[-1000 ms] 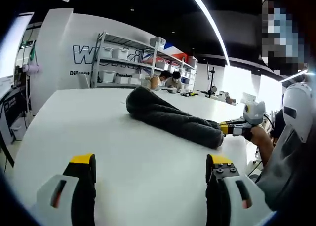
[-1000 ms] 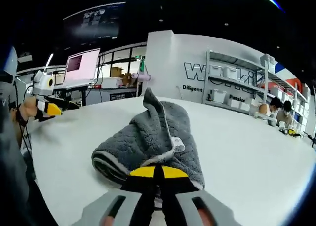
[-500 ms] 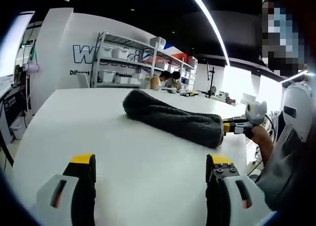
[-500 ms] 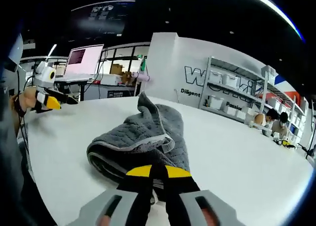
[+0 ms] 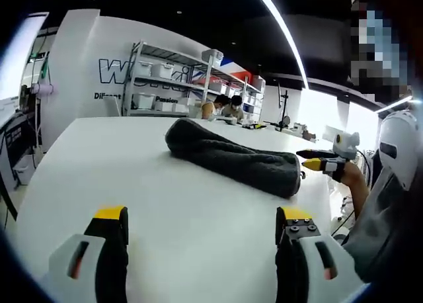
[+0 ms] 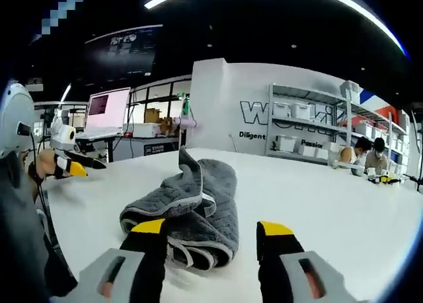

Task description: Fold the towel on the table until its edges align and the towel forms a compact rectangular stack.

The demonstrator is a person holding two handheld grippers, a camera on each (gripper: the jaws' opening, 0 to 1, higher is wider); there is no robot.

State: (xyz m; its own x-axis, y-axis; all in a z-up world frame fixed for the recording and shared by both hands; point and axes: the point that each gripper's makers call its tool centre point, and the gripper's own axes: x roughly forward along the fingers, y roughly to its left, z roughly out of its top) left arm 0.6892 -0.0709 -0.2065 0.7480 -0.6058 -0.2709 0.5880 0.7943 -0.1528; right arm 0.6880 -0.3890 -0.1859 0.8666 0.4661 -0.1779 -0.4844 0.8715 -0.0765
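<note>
1. The white desk (image 5: 165, 204) carries one thing, the grey towel (image 6: 188, 207); everything below is placed against that towel.
2. The towel lies bunched in a loose, long roll about mid-desk, one corner standing up and its layered edges uneven at the near end in the right gripper view. By my reading, the fold is only partly made and not yet a flat rectangle.
3. The right claw (image 6: 211, 240) stands wide and holds nothing, just short of the towel's near end.
4. The left claw (image 5: 201, 223) is wide too, well apart from the towel's long side.
5. Next, likely: grip two corners, spread, align edges.
</note>
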